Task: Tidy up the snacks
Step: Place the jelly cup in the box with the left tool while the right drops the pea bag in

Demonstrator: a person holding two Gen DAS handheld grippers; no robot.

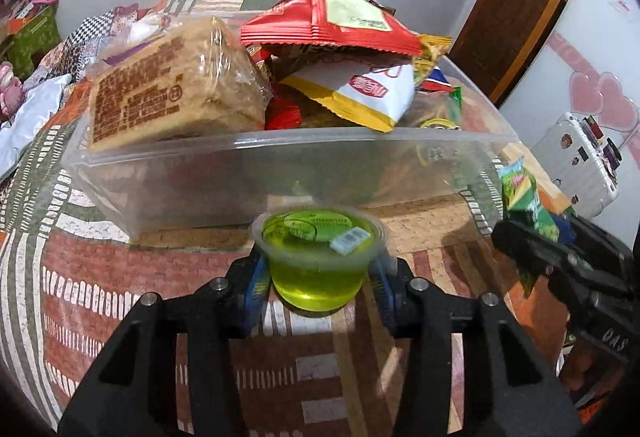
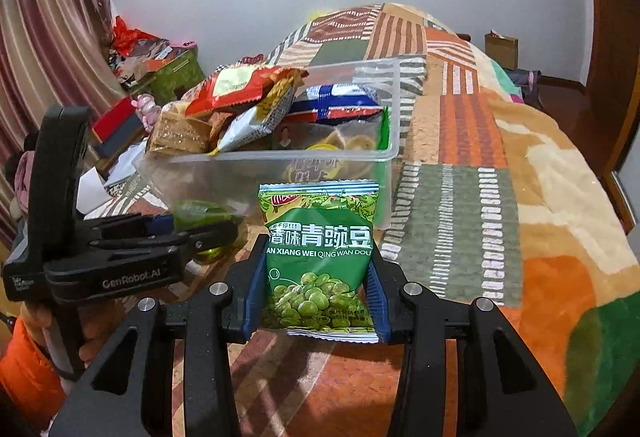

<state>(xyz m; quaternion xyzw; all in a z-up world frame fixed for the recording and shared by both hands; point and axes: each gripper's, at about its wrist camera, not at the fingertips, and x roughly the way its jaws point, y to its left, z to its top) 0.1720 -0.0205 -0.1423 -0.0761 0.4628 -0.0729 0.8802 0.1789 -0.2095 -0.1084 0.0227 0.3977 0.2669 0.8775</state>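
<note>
The left gripper [image 1: 318, 273] had its jaws closed on a green jelly cup [image 1: 318, 257], upright just above the bed [image 1: 120, 277]. The right gripper's [image 2: 318, 301] jaws pinched a green pea packet [image 2: 318, 257], standing upright. The clear plastic box [image 1: 280, 173] of snacks lay just beyond both, nearer the left hand's cup, its long side across their path.

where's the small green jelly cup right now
In the left wrist view, the small green jelly cup sits between the left gripper pads, just before the clear plastic bin.
</note>
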